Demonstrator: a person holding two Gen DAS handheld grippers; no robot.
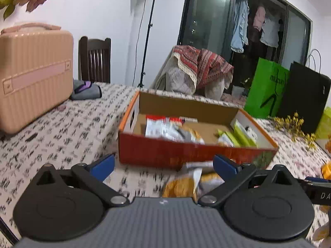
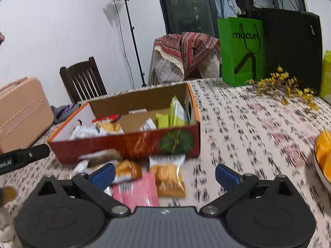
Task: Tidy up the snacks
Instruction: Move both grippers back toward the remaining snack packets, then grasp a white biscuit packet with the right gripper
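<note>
The left gripper (image 1: 163,166) and right gripper (image 2: 165,174) both hang with jaws spread wide, empty. At twelve o'clock from each sits the orange box (image 2: 124,144), snacks inside; loose snack packets (image 2: 168,175) lie on the tablecloth (image 2: 248,134) just before it at six o'clock
</note>
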